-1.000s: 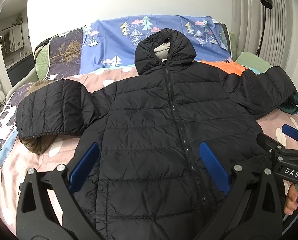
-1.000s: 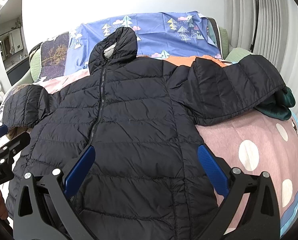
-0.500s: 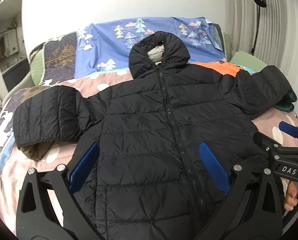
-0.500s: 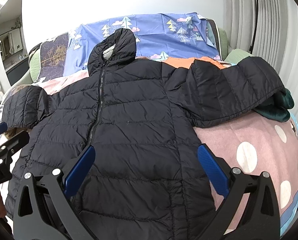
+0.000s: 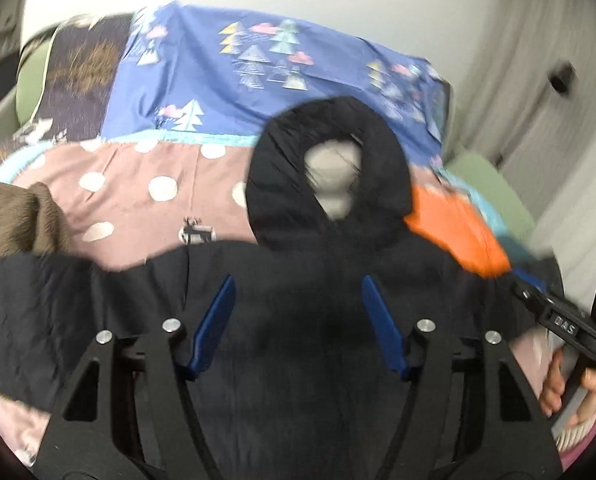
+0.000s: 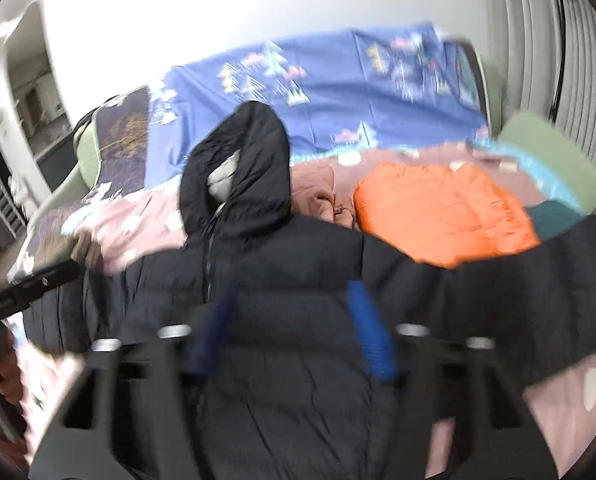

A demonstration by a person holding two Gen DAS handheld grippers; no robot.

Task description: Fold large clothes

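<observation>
A black hooded puffer jacket [image 5: 329, 264] lies front up on the bed, zipped, its hood [image 5: 329, 152] toward the headboard and its sleeves spread sideways. My left gripper [image 5: 299, 320] hovers over the chest just below the hood; its jaws are closing, still apart, with jacket fabric under and between the blue pads. My right gripper [image 6: 290, 328] is over the jacket [image 6: 298, 256] at the right shoulder; its jaws are closing too, with a puffed ridge between the blurred pads. Each gripper shows at the other view's edge, held by a hand [image 5: 589, 384].
An orange garment [image 6: 441, 216], a pink one [image 6: 321, 192] and a dark teal one [image 6: 557, 216] lie beyond the right sleeve. A brown garment [image 5: 18, 220] sits at the left. A blue tree-print sheet [image 5: 226, 80] covers the headboard; the blanket [image 5: 138, 200] is pink with dots.
Both grippers have swept forward from the jacket's lower body to just below the hood, and their jaws have narrowed. The pictures are now motion-blurred.
</observation>
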